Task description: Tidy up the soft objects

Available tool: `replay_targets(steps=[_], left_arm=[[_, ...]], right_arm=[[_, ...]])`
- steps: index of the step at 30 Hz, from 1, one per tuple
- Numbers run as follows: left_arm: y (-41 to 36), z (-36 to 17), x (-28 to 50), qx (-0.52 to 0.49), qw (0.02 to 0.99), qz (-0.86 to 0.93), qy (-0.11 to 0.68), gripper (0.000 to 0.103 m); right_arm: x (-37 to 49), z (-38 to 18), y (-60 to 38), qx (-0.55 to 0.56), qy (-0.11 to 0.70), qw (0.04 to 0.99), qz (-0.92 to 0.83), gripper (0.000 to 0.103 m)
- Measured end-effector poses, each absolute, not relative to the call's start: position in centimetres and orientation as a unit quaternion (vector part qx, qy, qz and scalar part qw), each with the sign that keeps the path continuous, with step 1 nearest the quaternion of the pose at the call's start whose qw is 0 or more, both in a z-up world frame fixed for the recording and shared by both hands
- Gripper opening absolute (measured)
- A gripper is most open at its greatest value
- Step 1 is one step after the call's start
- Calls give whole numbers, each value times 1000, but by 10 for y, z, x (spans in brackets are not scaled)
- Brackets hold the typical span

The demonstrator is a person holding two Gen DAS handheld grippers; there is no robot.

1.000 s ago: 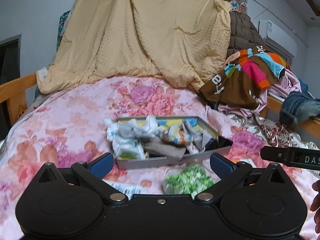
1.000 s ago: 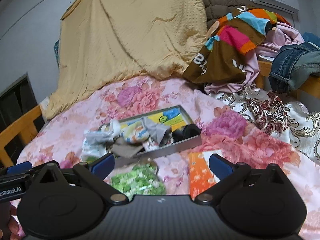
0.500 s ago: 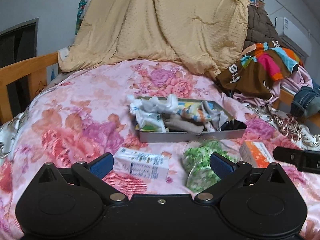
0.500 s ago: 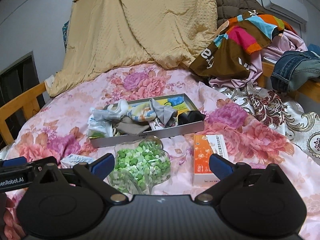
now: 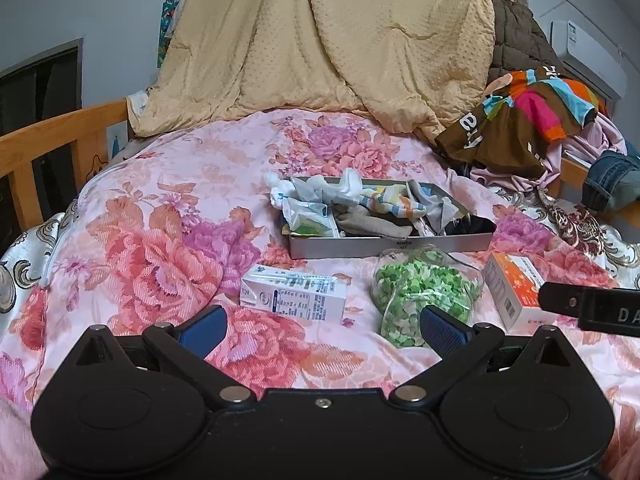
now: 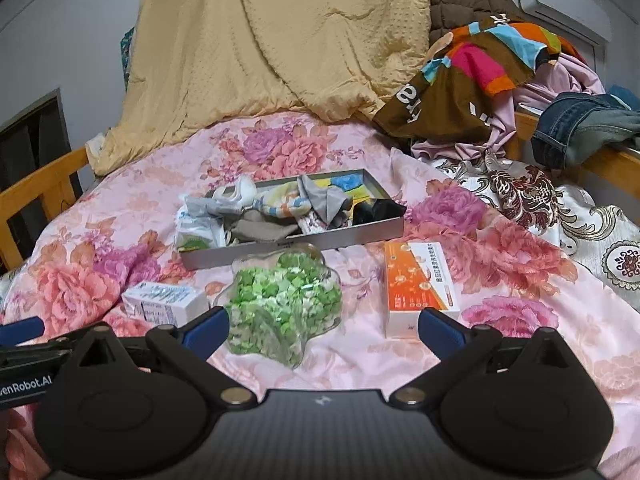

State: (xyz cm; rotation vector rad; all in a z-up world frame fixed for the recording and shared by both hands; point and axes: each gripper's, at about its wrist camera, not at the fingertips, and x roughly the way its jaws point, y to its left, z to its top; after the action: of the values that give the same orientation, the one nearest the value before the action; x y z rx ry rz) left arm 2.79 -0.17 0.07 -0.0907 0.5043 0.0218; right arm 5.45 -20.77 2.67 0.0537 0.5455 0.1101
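Here, both grippers hang over the floral bedspread [image 5: 160, 216] w/ jaws spread wide & nothing between them: left gripper [image 5: 322, 330] sits near the white carton [image 5: 294, 296], right gripper [image 6: 322, 330] near the clear bag of green bits [image 6: 282, 304]. The soft objects, i.e. socks & crumpled pouches [image 6: 264, 210], lie heaped in the grey tray [image 6: 292, 246] mid-bed, some spilling over its left rim. Carton, bag & an orange box [image 6: 418, 288] lie in a row on the bedspread just in front of the tray, all outside it.
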Motion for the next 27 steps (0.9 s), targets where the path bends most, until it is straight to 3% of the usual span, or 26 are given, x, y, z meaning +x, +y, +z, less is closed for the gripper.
replay_targets(steps=[27], left_arm=[[-1,-6,21,-39,964,29,261,102]], right_arm=[[54,15,-205,5,298,954,31,103]])
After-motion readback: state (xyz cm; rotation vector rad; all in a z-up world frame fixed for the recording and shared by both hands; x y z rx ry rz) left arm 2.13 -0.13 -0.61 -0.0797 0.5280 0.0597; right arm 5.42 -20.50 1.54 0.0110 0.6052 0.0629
